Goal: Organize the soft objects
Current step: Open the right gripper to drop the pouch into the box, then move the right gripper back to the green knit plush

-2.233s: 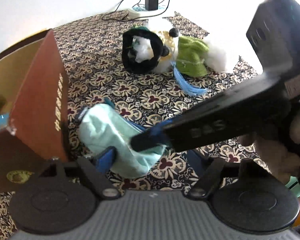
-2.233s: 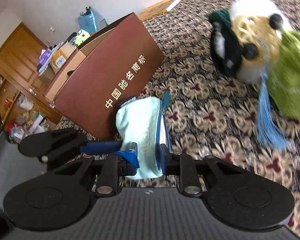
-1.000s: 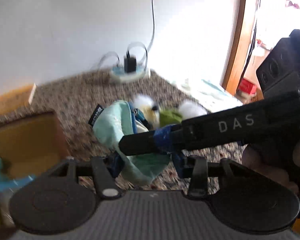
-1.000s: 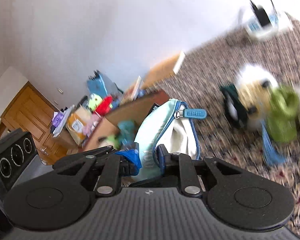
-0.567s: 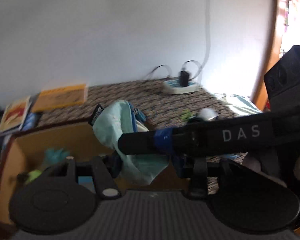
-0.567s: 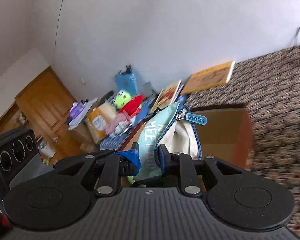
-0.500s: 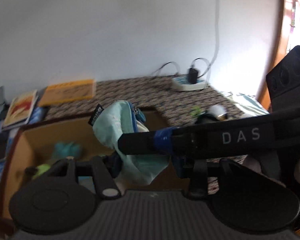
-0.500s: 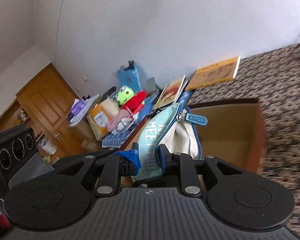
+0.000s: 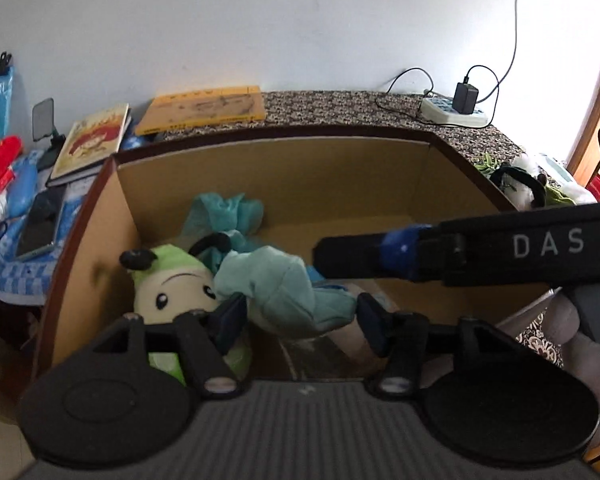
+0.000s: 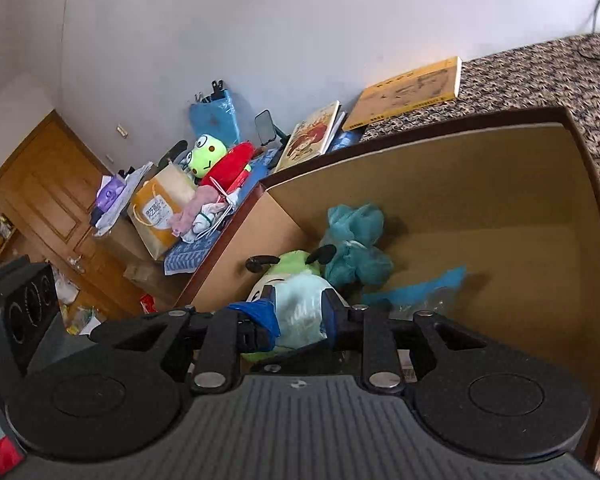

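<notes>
A mint-green zip pouch (image 9: pixel 288 300) hangs over the open cardboard box (image 9: pixel 268 176). My left gripper (image 9: pixel 298 312) has its fingers wide on either side of the pouch. My right gripper (image 10: pixel 298 318) is closed on the pouch (image 10: pixel 300 316); its finger also crosses the left wrist view (image 9: pixel 440 254). Inside the box lie a green plush doll (image 9: pixel 172 284) and a teal fabric bundle (image 9: pixel 228 216). The doll also shows in the right wrist view (image 10: pixel 292 264). A panda plush (image 9: pixel 520 188) lies on the patterned cloth to the right of the box.
Books (image 9: pixel 204 110) lie behind the box. A power strip with charger (image 9: pixel 456 110) sits at the back right. A cluttered side table with a frog toy (image 10: pixel 206 156), bags and a wooden cabinet (image 10: pixel 40 184) stands to the left.
Both grippers carried the pouch from the cloth up and left over the box, then lowered it inside. The left gripper's fingers have spread apart.
</notes>
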`<state>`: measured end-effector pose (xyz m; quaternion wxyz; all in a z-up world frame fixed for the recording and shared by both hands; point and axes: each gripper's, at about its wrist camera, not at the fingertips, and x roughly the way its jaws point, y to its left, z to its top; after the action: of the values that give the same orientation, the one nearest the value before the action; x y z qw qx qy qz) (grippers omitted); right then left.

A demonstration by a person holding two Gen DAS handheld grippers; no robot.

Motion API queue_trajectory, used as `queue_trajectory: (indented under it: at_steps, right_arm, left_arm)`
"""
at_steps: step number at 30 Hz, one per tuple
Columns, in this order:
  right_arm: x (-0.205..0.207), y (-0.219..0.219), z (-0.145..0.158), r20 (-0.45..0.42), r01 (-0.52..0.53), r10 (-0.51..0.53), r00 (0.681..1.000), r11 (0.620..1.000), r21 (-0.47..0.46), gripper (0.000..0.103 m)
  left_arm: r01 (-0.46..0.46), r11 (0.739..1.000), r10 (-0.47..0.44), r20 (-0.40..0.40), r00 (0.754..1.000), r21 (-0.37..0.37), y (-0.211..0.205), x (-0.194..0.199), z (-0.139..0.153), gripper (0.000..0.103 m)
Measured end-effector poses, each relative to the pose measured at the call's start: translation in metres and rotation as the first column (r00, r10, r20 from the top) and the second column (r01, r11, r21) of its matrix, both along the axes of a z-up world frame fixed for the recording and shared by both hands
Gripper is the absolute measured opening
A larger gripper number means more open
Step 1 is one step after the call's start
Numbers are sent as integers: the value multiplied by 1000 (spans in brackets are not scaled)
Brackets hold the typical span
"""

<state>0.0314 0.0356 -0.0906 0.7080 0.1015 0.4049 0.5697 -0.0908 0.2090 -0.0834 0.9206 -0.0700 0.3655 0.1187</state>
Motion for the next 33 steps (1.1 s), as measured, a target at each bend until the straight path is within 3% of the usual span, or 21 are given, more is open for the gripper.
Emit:
queue_trajectory:
  at_steps: [6, 11, 20, 33]
  right_arm:
    - [-2, -16, 7, 6, 65, -65, 998, 998, 4, 9]
    - [2, -37, 21, 11, 135, -136, 991, 989, 52, 10]
    - [13, -79, 32, 21, 236, -237, 971, 970, 65, 10]
    - [30, -134, 27, 56, 306, -303, 951, 952, -33, 10]
  left_arm:
    - [31, 999, -33, 56, 998, 42, -9, -3, 26, 69]
    - [66, 996, -71, 94, 993, 59, -21, -1, 45, 70]
    - [90, 992, -92, 21, 996, 83, -56, 27, 45, 73]
    - [141, 985, -137, -41, 990, 101, -113, 68, 44, 75]
